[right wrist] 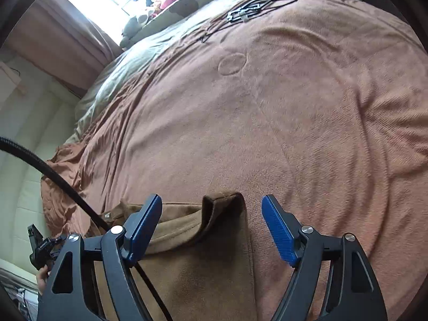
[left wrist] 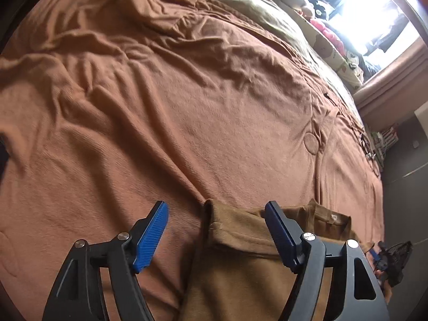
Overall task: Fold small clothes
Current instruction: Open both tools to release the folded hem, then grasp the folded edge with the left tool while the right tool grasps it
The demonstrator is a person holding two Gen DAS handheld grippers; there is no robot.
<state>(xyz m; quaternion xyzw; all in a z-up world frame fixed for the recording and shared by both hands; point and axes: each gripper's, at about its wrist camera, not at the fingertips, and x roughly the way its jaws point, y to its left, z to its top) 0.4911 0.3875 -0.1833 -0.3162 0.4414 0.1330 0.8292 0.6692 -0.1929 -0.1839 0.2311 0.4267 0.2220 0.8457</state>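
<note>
A brown garment (left wrist: 240,256) lies partly folded on the orange-brown bed cover (left wrist: 160,107), its folded corner pointing away from me. My left gripper (left wrist: 216,211) is open just above that garment's left edge, blue pads spread, nothing between them. In the right wrist view the same brown garment (right wrist: 208,262) lies under my right gripper (right wrist: 211,203), which is also open over its right folded corner. A small white label (right wrist: 107,215) shows at the garment's neck on the left.
The cover (right wrist: 294,120) is wrinkled toward the far side, with a green sheet (left wrist: 254,8) beyond. Pillows and soft toys (left wrist: 334,42) line the window. A black cable (right wrist: 53,171) crosses at left; a hand holding the other gripper (right wrist: 42,246) shows there. Dark cords (right wrist: 248,8) lie far off.
</note>
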